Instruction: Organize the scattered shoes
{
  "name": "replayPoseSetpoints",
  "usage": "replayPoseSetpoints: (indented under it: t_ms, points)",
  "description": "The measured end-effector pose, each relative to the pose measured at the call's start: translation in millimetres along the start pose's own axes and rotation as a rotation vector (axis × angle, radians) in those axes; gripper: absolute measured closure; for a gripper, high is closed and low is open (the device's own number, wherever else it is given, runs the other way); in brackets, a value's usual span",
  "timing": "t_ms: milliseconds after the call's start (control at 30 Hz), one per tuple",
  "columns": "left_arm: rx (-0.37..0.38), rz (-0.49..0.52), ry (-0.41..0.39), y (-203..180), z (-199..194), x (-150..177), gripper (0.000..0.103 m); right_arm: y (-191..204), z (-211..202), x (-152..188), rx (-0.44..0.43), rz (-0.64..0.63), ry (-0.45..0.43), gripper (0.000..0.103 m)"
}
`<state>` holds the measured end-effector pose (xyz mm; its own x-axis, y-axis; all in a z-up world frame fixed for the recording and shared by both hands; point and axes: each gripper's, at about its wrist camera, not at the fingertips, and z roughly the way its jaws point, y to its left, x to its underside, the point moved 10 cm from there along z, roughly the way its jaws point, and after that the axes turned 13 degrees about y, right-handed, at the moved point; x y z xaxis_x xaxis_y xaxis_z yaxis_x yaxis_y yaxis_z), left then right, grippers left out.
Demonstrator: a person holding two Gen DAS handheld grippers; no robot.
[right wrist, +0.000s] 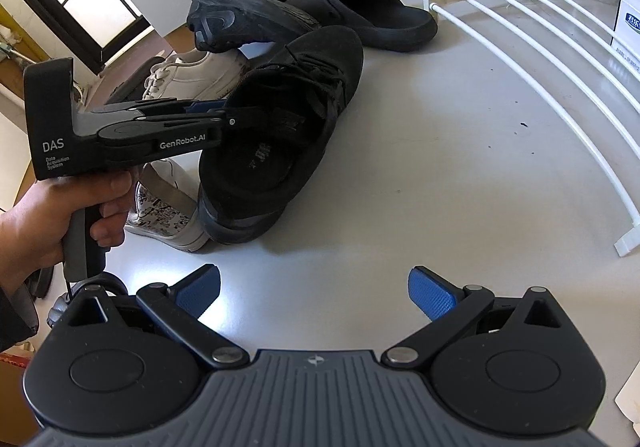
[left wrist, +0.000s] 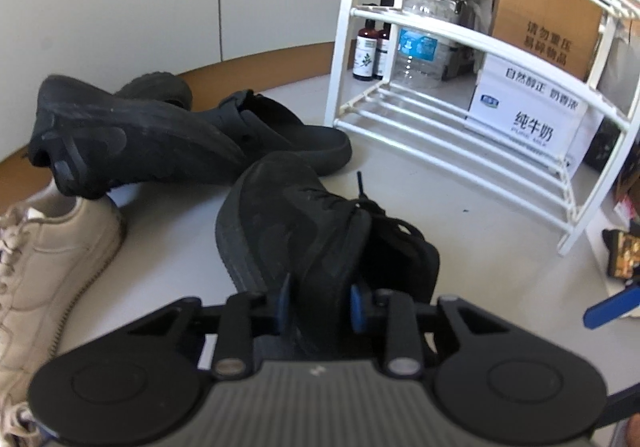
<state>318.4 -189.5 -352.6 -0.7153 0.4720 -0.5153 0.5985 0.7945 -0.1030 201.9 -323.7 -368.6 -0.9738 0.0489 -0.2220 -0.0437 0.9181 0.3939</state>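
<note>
A black lace-up shoe (left wrist: 288, 223) stands on the pale floor, and my left gripper (left wrist: 320, 301) is shut on the side wall at its opening. The right wrist view shows the same shoe (right wrist: 304, 87) with the left gripper (right wrist: 224, 113) reaching in from the left, held by a person's hand (right wrist: 48, 215). My right gripper (right wrist: 314, 291) is open over bare floor in front of the shoe, nothing between its pads. Behind lie a black sneaker (left wrist: 120, 139) tipped on its side, a black clog (left wrist: 288, 135) and a cream sneaker (left wrist: 48, 247).
A white wire shoe rack (left wrist: 460, 127) stands to the right, its lowest shelf (right wrist: 560, 59) bare. Behind it are a milk carton box (left wrist: 532, 119), a cardboard box (left wrist: 548, 23), a water bottle (left wrist: 420, 43) and brown bottles (left wrist: 366, 51). A white printed shoe (right wrist: 164, 207) lies beside the held one.
</note>
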Motion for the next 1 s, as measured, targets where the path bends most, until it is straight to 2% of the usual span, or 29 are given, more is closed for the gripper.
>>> replayPoseSetpoints:
  t_ms: [233,500,800,1000]
  points:
    - [0.118,0.015,0.049,-23.0,15.3,9.7,0.077,-12.5,-3.5,5.4,0.01,0.016,0.002,0.0]
    - [0.272,0.085,0.131,-81.0,32.4,29.9,0.08,-32.2,-8.9,16.0,0.028,0.041,0.008,0.0]
    - [0.349,0.125,0.164,-123.4,37.3,40.3,0.081,-55.8,-13.9,28.2,0.056,0.055,0.031,0.0]
    - [0.37,0.186,0.176,-141.0,29.8,45.7,0.078,-63.4,-17.3,31.0,0.06,0.08,0.027,0.0]
